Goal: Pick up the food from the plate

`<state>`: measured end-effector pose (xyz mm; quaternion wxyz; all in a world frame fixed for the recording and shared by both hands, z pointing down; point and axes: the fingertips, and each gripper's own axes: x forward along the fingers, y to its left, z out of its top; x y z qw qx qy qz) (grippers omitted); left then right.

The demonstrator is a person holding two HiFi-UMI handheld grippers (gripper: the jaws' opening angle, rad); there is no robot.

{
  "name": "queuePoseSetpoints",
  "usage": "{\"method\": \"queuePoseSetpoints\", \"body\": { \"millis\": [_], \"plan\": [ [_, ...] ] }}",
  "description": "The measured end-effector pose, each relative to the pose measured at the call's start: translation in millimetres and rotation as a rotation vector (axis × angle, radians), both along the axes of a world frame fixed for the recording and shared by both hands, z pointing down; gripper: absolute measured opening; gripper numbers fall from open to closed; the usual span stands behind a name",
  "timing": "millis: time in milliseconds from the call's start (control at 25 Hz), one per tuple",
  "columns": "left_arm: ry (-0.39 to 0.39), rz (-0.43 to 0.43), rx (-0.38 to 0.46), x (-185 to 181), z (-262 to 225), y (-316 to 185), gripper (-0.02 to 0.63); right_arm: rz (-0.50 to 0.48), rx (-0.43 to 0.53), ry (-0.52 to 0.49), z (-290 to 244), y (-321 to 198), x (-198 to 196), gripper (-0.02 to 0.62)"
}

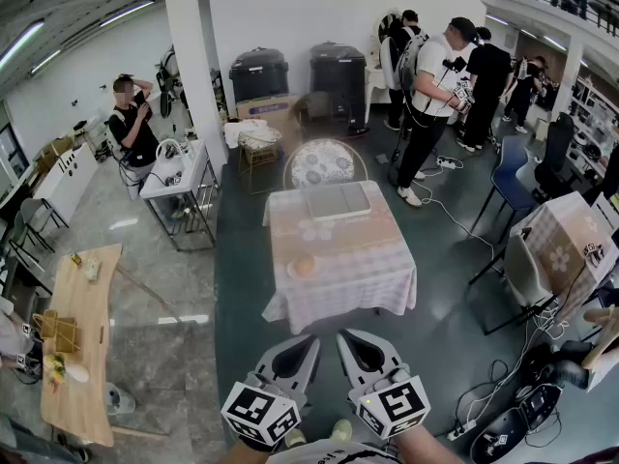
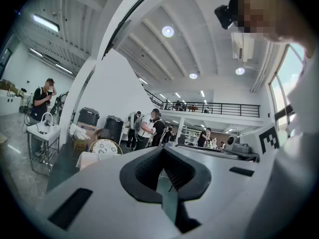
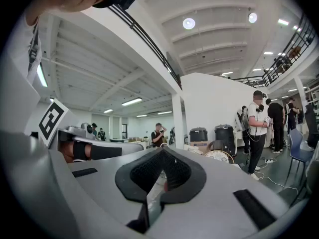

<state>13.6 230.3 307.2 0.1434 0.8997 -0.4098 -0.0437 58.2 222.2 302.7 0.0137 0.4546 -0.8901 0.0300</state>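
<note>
A round orange-brown piece of food (image 1: 306, 266) lies on a small white plate (image 1: 293, 273) at the near left part of a table with a pale checked cloth (image 1: 363, 259). Both grippers are held low at the bottom of the head view, well short of the table and pointing toward it. My left gripper (image 1: 309, 341) is shut with nothing in it, and its jaws meet at the tip in the left gripper view (image 2: 162, 150). My right gripper (image 1: 344, 337) is likewise shut and empty (image 3: 162, 151). Neither gripper view shows the food.
A flat grey tray (image 1: 338, 201) lies at the table's far side, with a round-backed chair (image 1: 322, 162) behind it. A long wooden table (image 1: 82, 346) stands at the left. Cables (image 1: 493, 394) and chairs (image 1: 527, 274) are at the right. Several people stand further back.
</note>
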Motion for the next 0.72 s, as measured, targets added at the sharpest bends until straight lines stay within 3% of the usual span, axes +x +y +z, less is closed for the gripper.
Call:
{"method": "queuePoseSetpoints", "body": {
  "millis": [480,720],
  "plan": [
    [-0.012,0.006,-0.002,14.8,6.8,-5.6,0.005,-0.012,0.006,-0.006,5.2,-4.2,10.1,0.012],
    [-0.022,0.001,-0.009,21.4,10.5,-6.2,0.006,-0.06,-0.007,-0.068,7.1,0.6,11.5,0.014]
  ]
}}
